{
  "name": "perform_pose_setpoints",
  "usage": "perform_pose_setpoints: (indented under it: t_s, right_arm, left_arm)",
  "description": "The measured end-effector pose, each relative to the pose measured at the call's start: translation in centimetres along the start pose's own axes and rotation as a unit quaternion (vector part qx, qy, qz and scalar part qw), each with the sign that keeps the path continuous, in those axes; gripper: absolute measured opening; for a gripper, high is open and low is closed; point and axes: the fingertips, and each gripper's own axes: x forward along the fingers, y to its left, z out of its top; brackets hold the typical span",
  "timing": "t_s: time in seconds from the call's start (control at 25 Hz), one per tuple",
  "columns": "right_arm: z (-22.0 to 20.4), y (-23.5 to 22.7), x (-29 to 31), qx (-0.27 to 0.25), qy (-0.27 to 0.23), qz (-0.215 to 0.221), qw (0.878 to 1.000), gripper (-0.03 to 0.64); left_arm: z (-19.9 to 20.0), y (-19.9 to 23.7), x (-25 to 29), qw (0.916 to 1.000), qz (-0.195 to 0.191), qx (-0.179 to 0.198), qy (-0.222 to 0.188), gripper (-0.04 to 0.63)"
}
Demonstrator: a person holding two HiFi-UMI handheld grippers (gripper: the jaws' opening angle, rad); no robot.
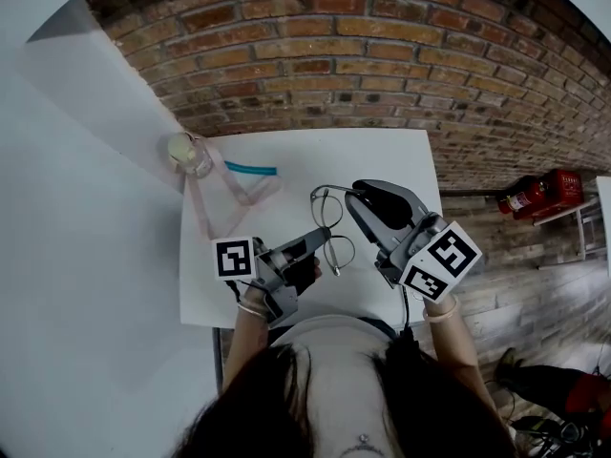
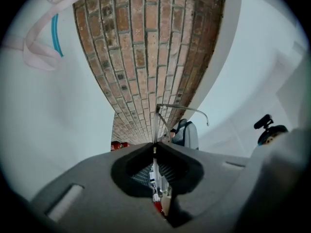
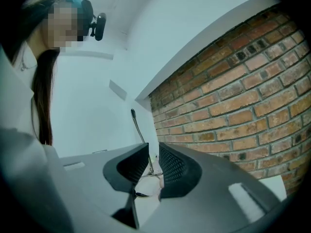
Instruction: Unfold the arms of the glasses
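Head view: the glasses (image 1: 331,225) hang over the near part of the white bench (image 1: 382,156), between the left tongs (image 1: 318,243) and the right tongs (image 1: 361,197).

Left gripper view: the left tongs (image 2: 155,147) are clamped on the thin frame.

Right gripper view: the right tongs (image 3: 153,155) stand parted, with one arm (image 3: 138,126) loose between them.

The glasses are probably light, springy wire (easily bent), so they are best gripped near the hinge.

The bench (image 1: 401,160) is showing plain white. The brick wall (image 1: 382,46) is running in red-brown courses with pale mortar lines. The glasses (image 1: 327,210) are showing thin dark wire. The left gripper (image 1: 323,240) and right gripper (image 1: 359,192) are wearing grey shells with black ribbed pads (image 3: 172,166). Each marker cube (image 1: 441,260) is displaying black-and-white squares. A teal strip (image 1: 250,170), a pale pink strap (image 1: 202,208) and a red fire extinguisher (image 1: 520,198) are adding colour.
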Motion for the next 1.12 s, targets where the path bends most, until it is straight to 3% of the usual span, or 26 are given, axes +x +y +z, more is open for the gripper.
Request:
perform_pose_setpoints:
  t_s: [1.12]
  right_arm:
    - [-4.2,-0.7,1.2,0.046,0.077,0.045,0.995,0.086]
  left_arm:
    - [-1.9,-0.8,0.7,0.9992,-0.005,0.004,0.039,0.025]
